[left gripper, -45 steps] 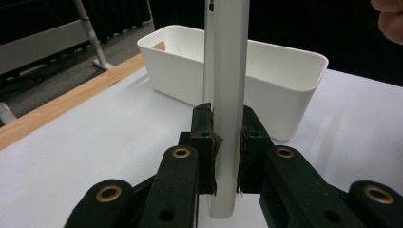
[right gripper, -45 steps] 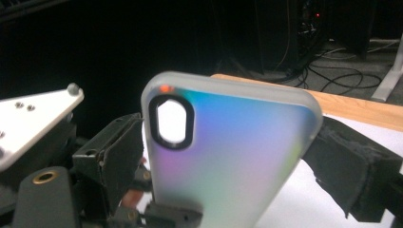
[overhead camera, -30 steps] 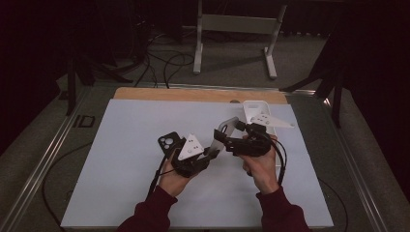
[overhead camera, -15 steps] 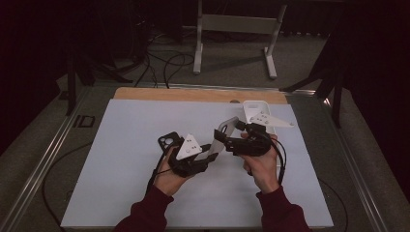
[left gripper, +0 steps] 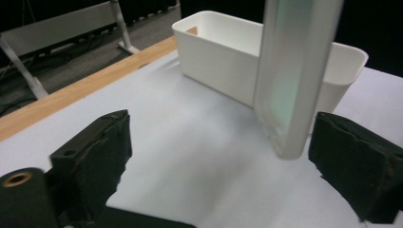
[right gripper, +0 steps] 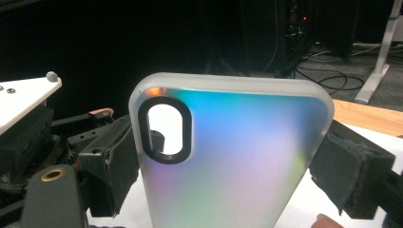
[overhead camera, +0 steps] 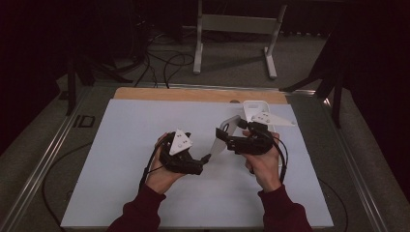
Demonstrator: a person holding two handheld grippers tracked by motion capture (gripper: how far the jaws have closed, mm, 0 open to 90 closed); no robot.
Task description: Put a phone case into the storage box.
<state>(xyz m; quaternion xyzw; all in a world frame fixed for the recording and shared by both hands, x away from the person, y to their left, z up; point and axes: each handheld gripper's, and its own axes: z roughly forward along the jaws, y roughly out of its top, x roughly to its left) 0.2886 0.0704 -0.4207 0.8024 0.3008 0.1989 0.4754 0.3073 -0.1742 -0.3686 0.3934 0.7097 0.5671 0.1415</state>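
**One phone case, two tongs, one white bin**

From the high view, both hands work near the middle of the tabletop point(overhead camera: 121, 159), which is covered by a pale sheet with a wooden strip along its far edge. The right tongs point(overhead camera: 231, 143) hold a phone case point(overhead camera: 223, 137) tilted up off the sheet, and the left tongs point(overhead camera: 200, 163) sit just beside the case's lower end. A white bin point(overhead camera: 255, 105) stands behind the right hand, near the far right corner.

The right gripper view gives what the high view cannot: the phone case point(right gripper: 228, 152) is frosted and translucent with an iridescent sheen, has one oval camera cutout ringed in black, and stands upright with a black pad pressing on each long edge, so the right tongs point(right gripper: 228, 166) are pinching the case across its width. The body of the other gripper shows behind it at the left.

The left gripper view shows the case point(left gripper: 294, 76) edge-on, hanging down between the pads but nearer the right one, with a gap on both sides. The left tongs point(left gripper: 218, 156) are spread and have just been opening; nothing is pressed between them. The same view reveals the white bin point(left gripper: 223, 61) as a deep, rounded rectangular tub.

Count: one case, one bin, two tongs, two hands.
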